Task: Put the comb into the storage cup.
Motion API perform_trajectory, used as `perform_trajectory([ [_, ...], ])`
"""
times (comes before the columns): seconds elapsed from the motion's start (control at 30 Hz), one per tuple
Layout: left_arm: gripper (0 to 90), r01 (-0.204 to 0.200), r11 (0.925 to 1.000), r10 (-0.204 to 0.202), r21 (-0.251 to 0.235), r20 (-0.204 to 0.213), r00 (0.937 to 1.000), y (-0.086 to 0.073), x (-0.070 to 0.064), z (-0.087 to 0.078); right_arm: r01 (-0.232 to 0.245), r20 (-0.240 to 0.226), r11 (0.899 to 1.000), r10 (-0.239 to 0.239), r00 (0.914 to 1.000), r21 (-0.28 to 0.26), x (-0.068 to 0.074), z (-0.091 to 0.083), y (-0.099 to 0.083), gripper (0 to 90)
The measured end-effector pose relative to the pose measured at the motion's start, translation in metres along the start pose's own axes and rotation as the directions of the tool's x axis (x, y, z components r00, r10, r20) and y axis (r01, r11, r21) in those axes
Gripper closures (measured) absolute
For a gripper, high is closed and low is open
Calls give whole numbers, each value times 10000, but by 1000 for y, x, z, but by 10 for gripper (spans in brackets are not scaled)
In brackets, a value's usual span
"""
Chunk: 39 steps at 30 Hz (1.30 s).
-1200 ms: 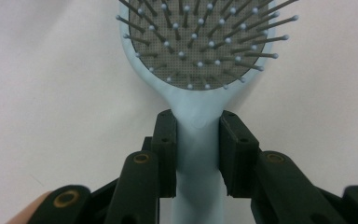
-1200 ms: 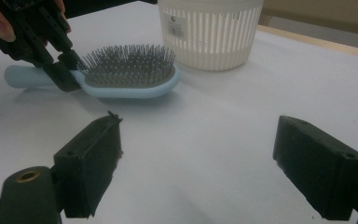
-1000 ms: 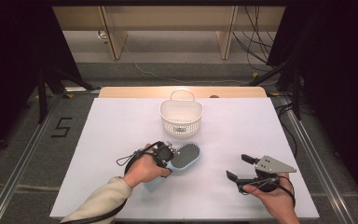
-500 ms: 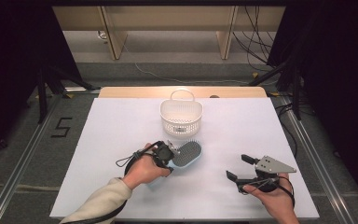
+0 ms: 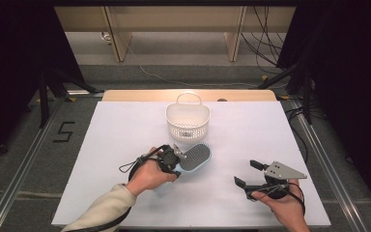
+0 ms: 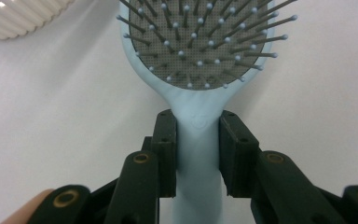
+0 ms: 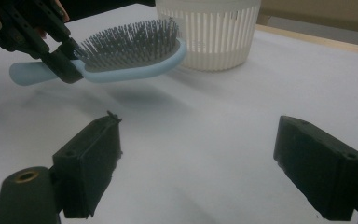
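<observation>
Gripping hairbrush (image 6: pixel 198 70) neck, left hand-held gripper (image 6: pixel 198 140), seemingly airborne.

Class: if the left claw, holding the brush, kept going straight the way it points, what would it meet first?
Probably the basket: the left claw points along the brush toward it, though the line may pass the basket's right side.

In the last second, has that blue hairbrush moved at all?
Yes. In the high view the hairbrush, shut in the left gripper, has moved slightly up and closer to the white basket, which stayed put.
</observation>
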<state>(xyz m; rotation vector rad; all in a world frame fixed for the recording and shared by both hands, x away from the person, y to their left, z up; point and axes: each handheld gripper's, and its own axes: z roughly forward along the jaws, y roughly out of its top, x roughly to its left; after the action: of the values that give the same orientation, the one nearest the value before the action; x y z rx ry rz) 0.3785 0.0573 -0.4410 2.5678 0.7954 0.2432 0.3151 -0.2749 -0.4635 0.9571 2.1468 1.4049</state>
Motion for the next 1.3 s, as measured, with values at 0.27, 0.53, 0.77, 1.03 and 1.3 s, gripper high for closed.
perform_trajectory([
  [0.27, 698, -169, 9998, 169, -88, -85, 9998, 0, 1, -2, -13, -7, 10000, 13, 10000, -20, 0, 0, 0, 157],
  [0.53, 698, -213, 9993, 208, -305, -157, 9997, 1, 1, -4, -25, 4, 10000, 25, 10000, -34, 0, 0, 0, 157],
  [0.77, 698, -182, 9981, 168, -589, -242, 9996, 1, 2, -6, -35, 11, 10000, 35, 10000, -52, 0, 0, 0, 157],
  [1.03, 698, -162, 9963, 142, -849, -241, 9996, 2, 3, -8, -59, 12, 10000, 59, 10000, -77, 0, 0, 0, 157],
  [1.3, 698, -217, 9943, 187, -1044, -297, 9994, 2, 4, -11, -96, 12, 9999, 96, 10000, -91, -1, 0, 0, 157],
])
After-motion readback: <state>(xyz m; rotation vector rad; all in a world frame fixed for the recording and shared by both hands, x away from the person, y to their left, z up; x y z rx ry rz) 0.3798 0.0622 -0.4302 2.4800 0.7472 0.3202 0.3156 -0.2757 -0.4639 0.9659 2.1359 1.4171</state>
